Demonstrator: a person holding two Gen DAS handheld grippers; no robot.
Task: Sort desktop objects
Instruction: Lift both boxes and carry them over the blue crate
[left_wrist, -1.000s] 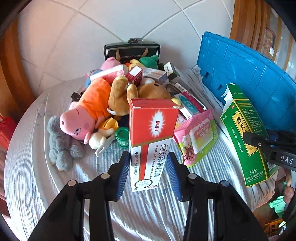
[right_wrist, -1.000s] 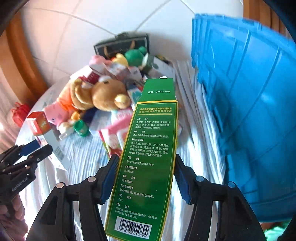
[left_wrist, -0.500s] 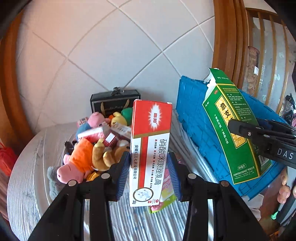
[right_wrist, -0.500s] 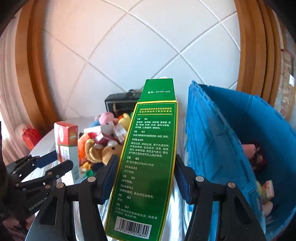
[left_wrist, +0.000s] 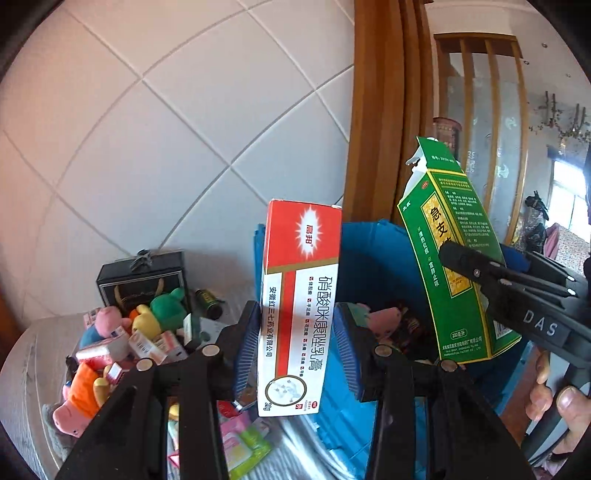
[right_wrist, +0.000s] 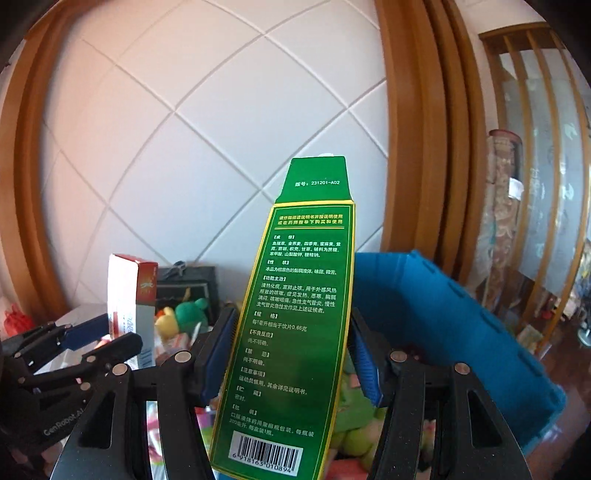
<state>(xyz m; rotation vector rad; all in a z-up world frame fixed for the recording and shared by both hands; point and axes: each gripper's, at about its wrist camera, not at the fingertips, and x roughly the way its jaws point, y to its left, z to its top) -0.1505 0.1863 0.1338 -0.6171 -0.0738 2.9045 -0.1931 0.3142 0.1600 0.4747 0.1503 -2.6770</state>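
Two cartons ride aloft, one in each gripper. The left gripper (left_wrist: 295, 354) clamps its blue ribbed pads on a glossy red-and-white ointment box (left_wrist: 300, 306), held upright with its long axis running forward along the fingers. The right gripper (right_wrist: 291, 354) grips a taller green medicine carton (right_wrist: 295, 325) the same way, its torn top flap standing open. Both cartons hang over the near rim of a blue plastic crate (right_wrist: 458, 317), which lies ahead and below, with soft toys already inside; the right gripper appears the nearer to it. Off to the left, on the cloth-covered surface (left_wrist: 33, 350), a heap of plush toys (left_wrist: 110, 354) and small boxes waits beside a black case (left_wrist: 140, 280).
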